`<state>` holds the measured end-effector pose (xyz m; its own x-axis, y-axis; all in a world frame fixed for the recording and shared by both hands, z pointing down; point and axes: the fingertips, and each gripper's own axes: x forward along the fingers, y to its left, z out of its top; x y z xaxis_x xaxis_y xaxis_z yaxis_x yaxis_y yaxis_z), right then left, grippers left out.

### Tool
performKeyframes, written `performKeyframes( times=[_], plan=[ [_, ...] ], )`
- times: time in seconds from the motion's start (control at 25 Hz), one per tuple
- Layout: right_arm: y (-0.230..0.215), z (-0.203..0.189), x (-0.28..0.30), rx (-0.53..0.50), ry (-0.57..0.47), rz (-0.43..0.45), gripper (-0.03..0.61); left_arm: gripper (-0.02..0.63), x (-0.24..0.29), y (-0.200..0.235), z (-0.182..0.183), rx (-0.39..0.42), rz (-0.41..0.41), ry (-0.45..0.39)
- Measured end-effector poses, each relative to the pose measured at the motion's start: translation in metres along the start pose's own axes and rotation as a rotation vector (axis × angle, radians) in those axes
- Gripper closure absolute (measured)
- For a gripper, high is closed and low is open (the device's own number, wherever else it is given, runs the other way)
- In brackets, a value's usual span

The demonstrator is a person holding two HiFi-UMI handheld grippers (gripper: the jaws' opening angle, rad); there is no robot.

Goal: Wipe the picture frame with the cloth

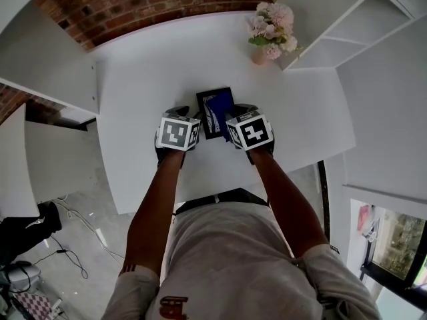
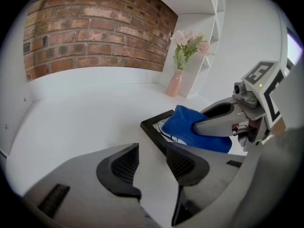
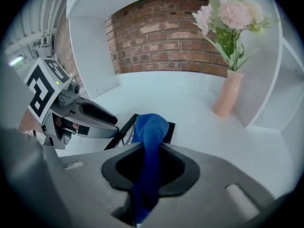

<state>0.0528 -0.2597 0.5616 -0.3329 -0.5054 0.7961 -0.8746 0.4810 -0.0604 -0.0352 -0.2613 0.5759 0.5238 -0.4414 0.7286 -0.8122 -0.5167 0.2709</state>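
Note:
A black picture frame [image 1: 213, 97] lies flat on the white table [image 1: 147, 72], straight ahead of me. A blue cloth [image 1: 217, 111] rests on its glass. My right gripper [image 1: 239, 112] is shut on the blue cloth [image 3: 150, 132], which hangs out past the jaws onto the frame [image 3: 170, 126]. My left gripper [image 1: 180, 113] sits just left of the frame. In the left gripper view this gripper [image 2: 148, 161] is open with nothing between the jaws, the frame's near corner [image 2: 153, 128] lies just beyond them, and the cloth [image 2: 187, 125] covers most of the glass.
A pink vase of flowers [image 1: 270, 35] stands at the table's back right, next to white shelves [image 1: 347, 25]. A brick wall [image 1: 153, 5] runs behind the table. White panels stand at the left [image 1: 47, 65]. The table's front edge is near my body.

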Motion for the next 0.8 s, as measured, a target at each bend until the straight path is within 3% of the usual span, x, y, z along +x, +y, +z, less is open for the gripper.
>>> performKeyframes(
  times=[0.44,0.8],
  plan=[
    [-0.028,-0.009,-0.026,0.038,-0.022,-0.050,0.502,0.436,0.000,0.000,0.000,0.000,0.003,-0.003],
    [0.033,-0.004,-0.048,0.062,-0.087,0.090,0.502,0.436,-0.001,0.000,0.000,-0.007,0.003,-0.010]
  ],
)
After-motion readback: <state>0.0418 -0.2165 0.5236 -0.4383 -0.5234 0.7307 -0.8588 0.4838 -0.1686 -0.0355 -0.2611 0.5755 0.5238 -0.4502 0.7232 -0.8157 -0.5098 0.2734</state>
